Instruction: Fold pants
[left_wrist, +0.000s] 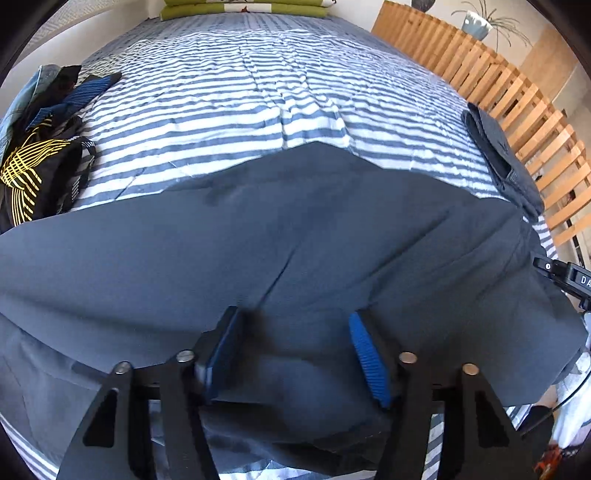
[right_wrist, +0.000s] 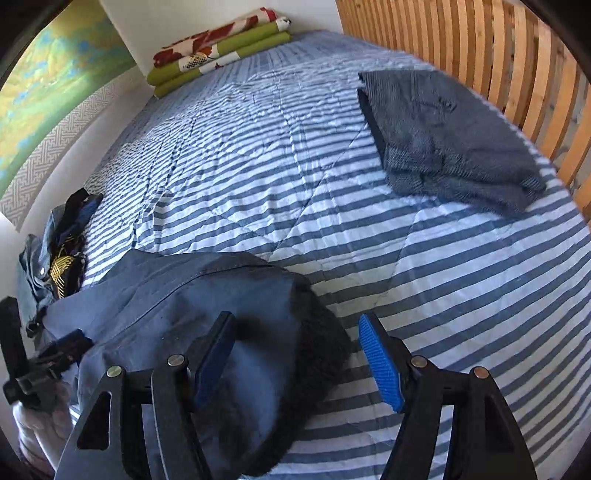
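A: Grippers first, then. The left gripper (left_wrist: 295, 354) is spread wide, blue pads apart, hovering low over the dark pants (left_wrist: 258, 240) with cloth showing between the fingers but nothing pinched.

B: And the right gripper (right_wrist: 297, 360)? Same story: spread, with one end of the pants bunched under its left finger and only the striped bed cover (right_wrist: 443, 277) under the other.

A: So the pants lie across the near edge of the bed, flat through the middle, rumpled at the right-hand end.

B: Looks to me like the step is to take hold for a fold. I'd say each gripper wants a clean edge, not a handful from the middle.

A: Agreed. The right one should find the hem or waistband in that bunched end and close on all layers together, or the fold will come out lopsided.

B: Then lift both evenly and lay it towards the open stripes ahead.

A: Keep clear of the folded grey garment (right_wrist: 450, 140) by the wooden slats (right_wrist: 480, 55), and of the heap of clothes (left_wrist: 40, 147) at the left.
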